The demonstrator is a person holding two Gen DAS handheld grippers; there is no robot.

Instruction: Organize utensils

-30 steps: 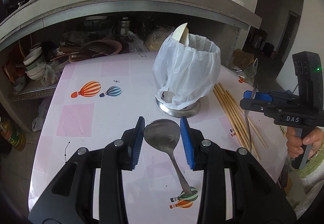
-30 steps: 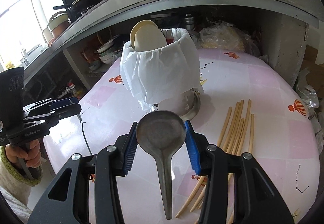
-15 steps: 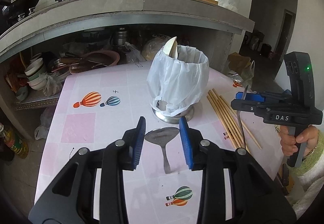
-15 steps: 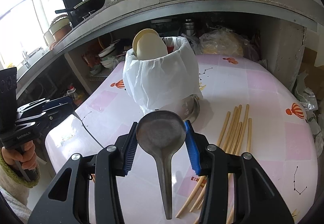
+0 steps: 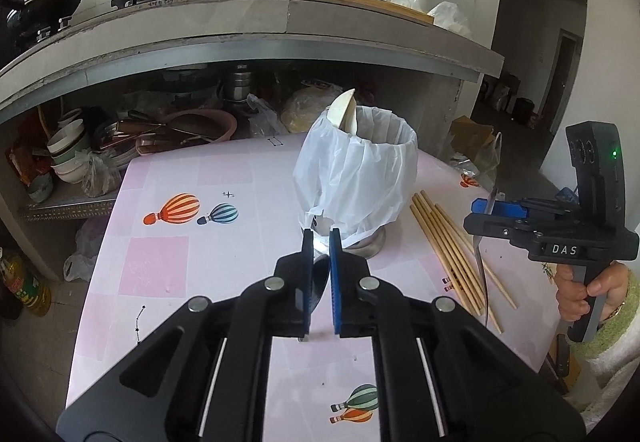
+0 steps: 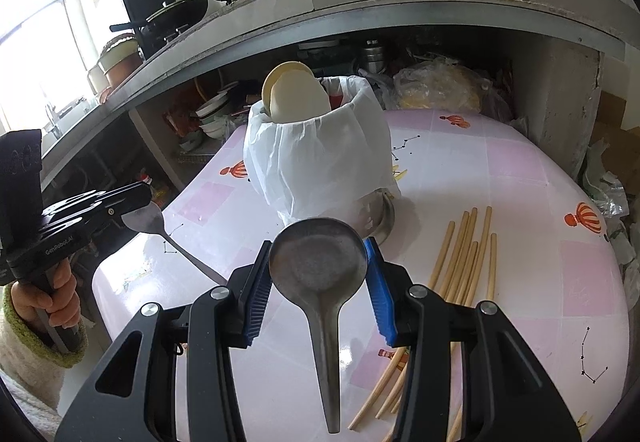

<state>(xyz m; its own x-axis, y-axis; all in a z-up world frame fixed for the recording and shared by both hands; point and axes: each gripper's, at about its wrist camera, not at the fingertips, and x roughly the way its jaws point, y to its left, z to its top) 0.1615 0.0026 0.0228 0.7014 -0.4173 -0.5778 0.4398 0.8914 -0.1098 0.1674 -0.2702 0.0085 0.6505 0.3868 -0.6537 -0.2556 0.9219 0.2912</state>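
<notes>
Left hand-held gripper (image 5: pixel 321 274): I read its blue pads as clamped tight on the bowl of a grey metal spoon (image 6: pixel 149 219); in the left wrist view only a dark sliver of that bowl shows between the pads. The right wrist view gives the rest: spoon lifted off the pink desk (image 6: pixel 500 178), its thin handle slanting down and toward the right gripper.

Right hand-held gripper (image 6: pixel 318 282) holds a second metal spoon (image 6: pixel 318 262) by the rim of its round, dull, faintly speckled bowl, concave face toward the camera. Long axis runs straight back along the fingers, handle tapering toward the lens. From the left wrist view this spoon hangs edge-on, handle pointing down.

Bag-lined holder (image 6: pixel 320 154) stands on the desk just beyond both grippers, pale ladles (image 6: pixel 296 96) sticking up from it. Loose wooden chopsticks (image 6: pixel 460 254) lie roughly parallel to its right.
</notes>
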